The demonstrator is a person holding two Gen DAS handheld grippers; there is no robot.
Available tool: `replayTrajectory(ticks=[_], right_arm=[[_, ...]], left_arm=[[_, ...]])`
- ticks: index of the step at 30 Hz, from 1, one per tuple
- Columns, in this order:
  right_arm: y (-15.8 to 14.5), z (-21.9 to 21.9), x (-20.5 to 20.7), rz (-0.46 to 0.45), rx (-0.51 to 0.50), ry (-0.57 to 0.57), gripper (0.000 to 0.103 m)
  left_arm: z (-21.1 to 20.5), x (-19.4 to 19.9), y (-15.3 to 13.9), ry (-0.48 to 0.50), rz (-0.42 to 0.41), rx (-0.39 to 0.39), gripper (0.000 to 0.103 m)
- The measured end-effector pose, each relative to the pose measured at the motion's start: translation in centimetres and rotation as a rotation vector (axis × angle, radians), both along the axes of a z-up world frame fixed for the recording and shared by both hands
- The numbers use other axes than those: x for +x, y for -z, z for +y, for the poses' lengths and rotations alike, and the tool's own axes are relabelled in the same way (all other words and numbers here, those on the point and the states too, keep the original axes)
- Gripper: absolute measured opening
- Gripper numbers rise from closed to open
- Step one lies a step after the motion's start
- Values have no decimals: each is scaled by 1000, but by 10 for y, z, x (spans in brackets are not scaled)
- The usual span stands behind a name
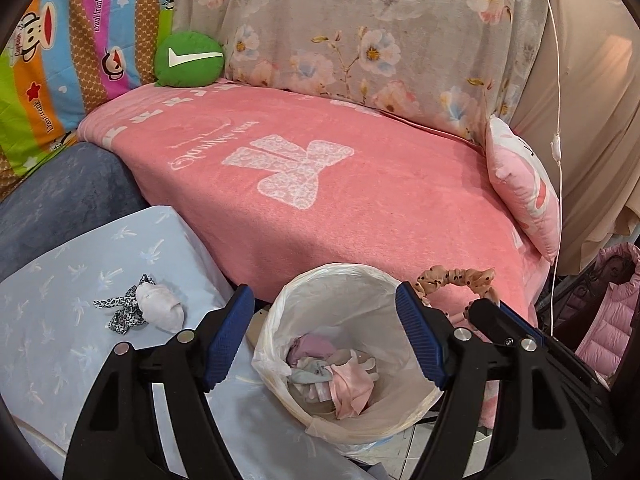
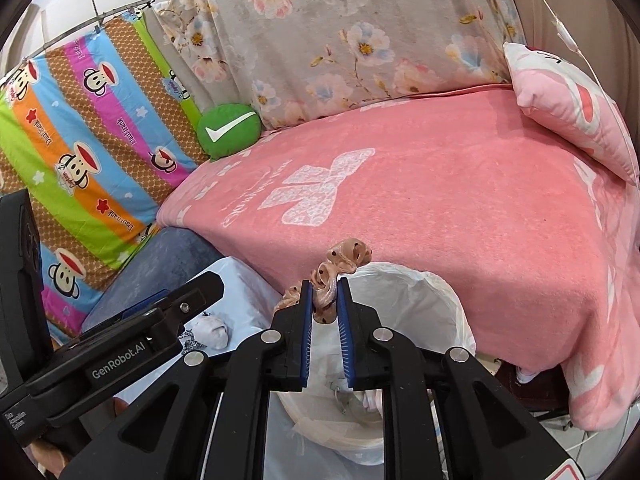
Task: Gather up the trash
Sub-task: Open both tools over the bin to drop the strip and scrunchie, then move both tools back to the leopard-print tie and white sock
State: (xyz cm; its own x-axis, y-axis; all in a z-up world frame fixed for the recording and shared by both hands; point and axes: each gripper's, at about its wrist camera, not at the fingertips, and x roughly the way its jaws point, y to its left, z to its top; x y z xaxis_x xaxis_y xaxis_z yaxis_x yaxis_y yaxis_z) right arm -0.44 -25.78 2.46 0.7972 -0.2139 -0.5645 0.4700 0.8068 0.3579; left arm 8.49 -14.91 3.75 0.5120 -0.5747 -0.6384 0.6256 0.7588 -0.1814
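Note:
A bin lined with a white bag (image 1: 280, 312) stands in front of the pink-covered sofa and holds several pink and grey scraps (image 1: 340, 376). My left gripper (image 1: 326, 320) is open and empty over the bin's mouth. My right gripper (image 2: 325, 292) is shut on a peach dotted scrunchie (image 2: 344, 258) and holds it above the near rim of the bin (image 2: 420, 280). The scrunchie (image 1: 456, 278) and the right gripper also show in the left wrist view, right of the bin. A white wad with leopard-print ribbon (image 1: 156, 306) lies on the pale blue sheet (image 1: 60, 300) left of the bin.
A pink blanket (image 1: 360, 200) covers the sofa seat. A green check-mark cushion (image 1: 188, 58) sits at the back left, a pink pillow (image 1: 524, 188) at the right. A white cable (image 1: 554, 148) hangs at the right. A pink puffer jacket (image 1: 612, 328) lies far right.

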Motion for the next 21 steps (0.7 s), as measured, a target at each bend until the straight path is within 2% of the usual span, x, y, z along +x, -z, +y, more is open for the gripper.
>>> replayTrajectory(ticks=[14,21], right_arm=[[-1,20,9,16,-9,-43,21],[-3,33,15,22,-22,-67,25]], left_arm=[[20,5,2,-43,4,-6,70],[33,8,1,-62,0,-14,70]])
